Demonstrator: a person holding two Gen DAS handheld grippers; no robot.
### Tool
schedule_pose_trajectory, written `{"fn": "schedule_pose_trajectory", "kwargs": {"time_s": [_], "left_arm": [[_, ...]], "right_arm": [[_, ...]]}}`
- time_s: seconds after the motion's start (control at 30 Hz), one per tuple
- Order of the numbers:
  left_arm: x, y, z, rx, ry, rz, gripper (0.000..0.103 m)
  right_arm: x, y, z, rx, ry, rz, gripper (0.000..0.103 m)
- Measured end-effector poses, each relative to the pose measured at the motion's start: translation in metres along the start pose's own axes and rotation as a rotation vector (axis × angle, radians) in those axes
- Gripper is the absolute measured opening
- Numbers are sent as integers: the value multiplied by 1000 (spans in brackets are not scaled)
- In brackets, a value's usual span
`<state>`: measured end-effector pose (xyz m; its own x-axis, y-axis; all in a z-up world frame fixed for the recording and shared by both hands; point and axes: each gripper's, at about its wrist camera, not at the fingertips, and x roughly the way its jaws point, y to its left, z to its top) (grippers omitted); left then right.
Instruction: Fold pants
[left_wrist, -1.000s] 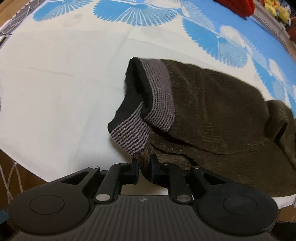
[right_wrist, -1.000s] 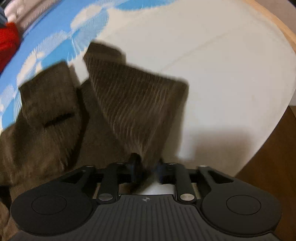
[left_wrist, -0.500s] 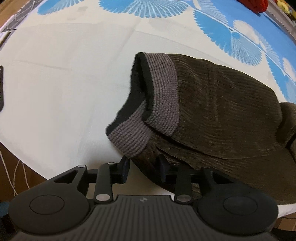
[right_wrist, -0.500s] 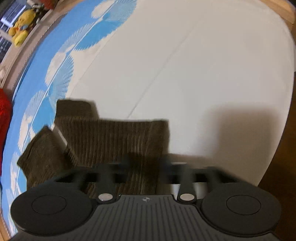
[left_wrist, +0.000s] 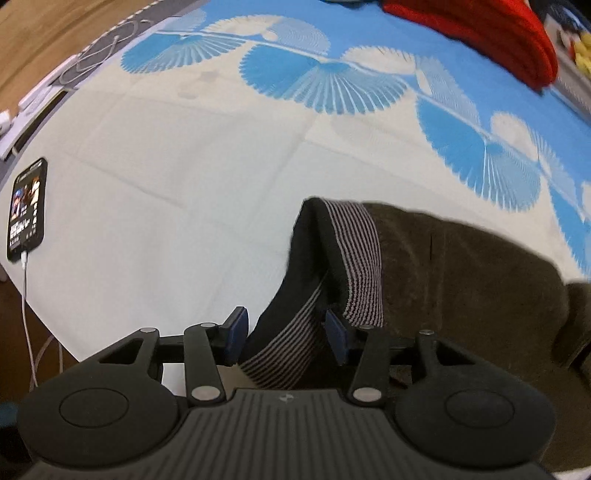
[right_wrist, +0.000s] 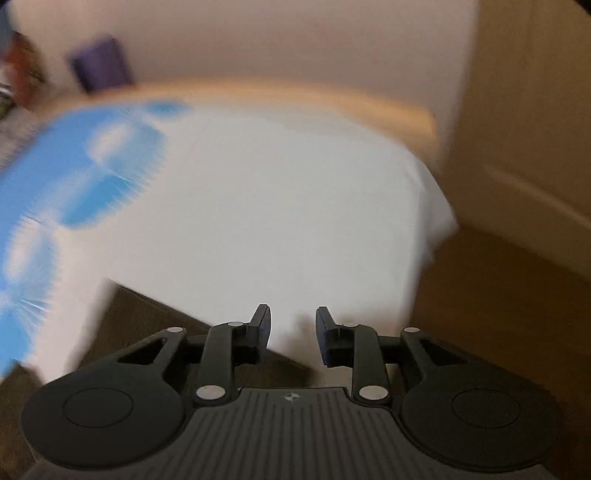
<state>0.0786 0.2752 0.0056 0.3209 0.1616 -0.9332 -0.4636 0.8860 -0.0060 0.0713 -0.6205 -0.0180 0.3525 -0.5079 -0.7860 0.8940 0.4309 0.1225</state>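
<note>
Left claw (left_wrist: 283, 334): fingers spread wide, the striped waistband (left_wrist: 360, 258) of the brown pants (left_wrist: 461, 280) lying loose between them, not gripped. Pants lie on the bed (left_wrist: 184, 166). Right claw (right_wrist: 293, 328): spread, holding nothing, above the pants' edge (right_wrist: 136, 317); view blurred. Phone (left_wrist: 27, 208) rests well left.

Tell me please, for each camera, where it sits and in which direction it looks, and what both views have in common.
Left wrist: sits on the left gripper, looks forward over the pants' striped waistband, a phone and red cloth; its open fingers flank the waistband.
Right wrist: sits on the right gripper, looks, blurred, toward the bed's far edge and wall; open fingers, nothing between.
Shared: brown pants and the blue-patterned white sheet.
</note>
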Motion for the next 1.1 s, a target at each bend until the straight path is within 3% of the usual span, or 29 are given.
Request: {"fn": "schedule_pose_trajectory", "kwargs": {"time_s": [0.07, 0.13, 0.2, 0.27, 0.33, 0.43, 0.5, 0.6, 0.7, 0.87, 0.9, 1.03, 1.07, 1.1], "left_arm": [[-4, 8, 3, -61, -15, -30, 51], [-4, 14, 5, -111, -1, -66, 52], [3, 17, 4, -138, 51, -86, 52], [7, 20, 4, -150, 70, -95, 52], [6, 26, 5, -175, 62, -96, 52], [0, 37, 6, -249, 34, -131, 52], [-2, 38, 6, -263, 31, -166, 54], [11, 29, 5, -221, 112, -192, 60], [26, 10, 2, -138, 191, -182, 60], [42, -13, 9, -82, 203, -151, 60], [44, -15, 10, -82, 205, -142, 59], [43, -27, 18, -40, 166, -110, 30], [39, -30, 21, -23, 145, -109, 28], [34, -31, 25, -11, 119, -110, 25]], "right_arm": [[-9, 29, -6, -75, -9, 150, 34], [-10, 60, -18, -163, 51, 313, 38], [-5, 95, -38, -281, 187, 485, 49], [5, 132, -67, -405, 343, 577, 49], [10, 162, -92, -530, 414, 574, 49], [19, 185, -123, -715, 443, 517, 50], [22, 199, -135, -793, 419, 477, 56], [17, 205, -142, -868, 377, 462, 62], [14, 209, -147, -953, 334, 426, 62], [-9, 208, -140, -1052, 193, 361, 59], [-11, 210, -139, -1061, 171, 367, 59], [-11, 216, -144, -1155, 111, 343, 58], [-10, 217, -141, -1151, 109, 344, 50], [-9, 215, -137, -1132, 121, 356, 24]]}}
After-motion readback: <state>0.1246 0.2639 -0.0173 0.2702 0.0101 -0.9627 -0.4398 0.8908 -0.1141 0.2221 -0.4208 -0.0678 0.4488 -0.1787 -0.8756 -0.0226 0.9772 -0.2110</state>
